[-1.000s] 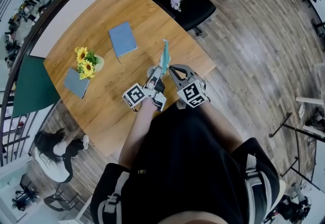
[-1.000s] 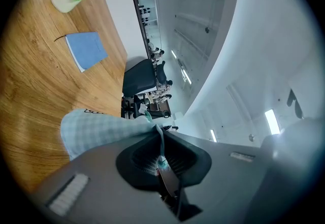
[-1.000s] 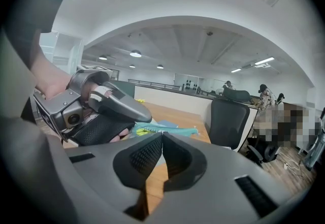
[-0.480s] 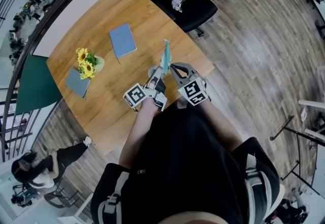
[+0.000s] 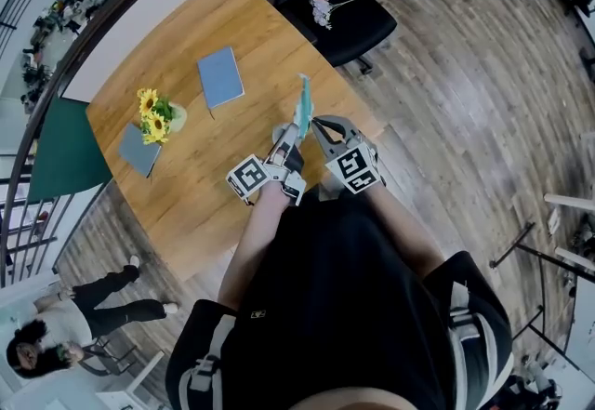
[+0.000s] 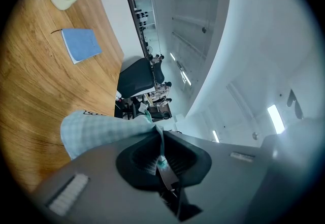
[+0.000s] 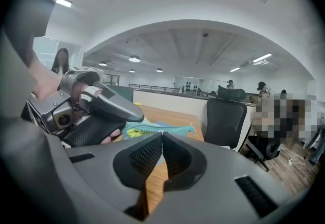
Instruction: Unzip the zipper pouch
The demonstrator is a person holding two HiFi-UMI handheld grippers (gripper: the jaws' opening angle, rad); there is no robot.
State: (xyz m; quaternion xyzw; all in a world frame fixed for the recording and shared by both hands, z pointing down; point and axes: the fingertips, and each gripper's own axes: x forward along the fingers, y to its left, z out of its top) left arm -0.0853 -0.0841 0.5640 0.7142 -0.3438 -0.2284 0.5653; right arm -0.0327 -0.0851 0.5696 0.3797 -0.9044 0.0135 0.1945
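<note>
At far left on the wooden table (image 5: 209, 199) stands a small vase of sunflowers (image 5: 154, 115). A grey-blue notebook (image 5: 138, 150) lies just beside it and a blue notebook (image 5: 220, 77) lies farther back. None of these belong to the task.

Centre: the left gripper (image 6: 162, 153) has its jaws clamped on one end of the zipper pouch (image 5: 302, 105). The left gripper view shows a narrow strip of teal fabric and zip tape pinched between the pads. The pouch, pale teal and checked, runs away from that gripper over the table's right-hand part and appears edge-on from the head camera. Whether its far end rests on the wood cannot be told.

Right of centre: the right gripper (image 7: 162, 140) has its jaws pressed together with nothing between them. In its own view the pouch's zip line (image 7: 152, 127) lies just beyond the tips. At far right, behind the table's edge, stands a black office chair (image 5: 351, 22).

Step in hand, as judged: the pouch is anchored by one end and the zip is not yet drawn. The next move would call for the right jaws to part, find the slider pull, whose place the views do not make plain, and close on it. The pull would then be drawn along the zip line away from the held end while the left grip resists.
</note>
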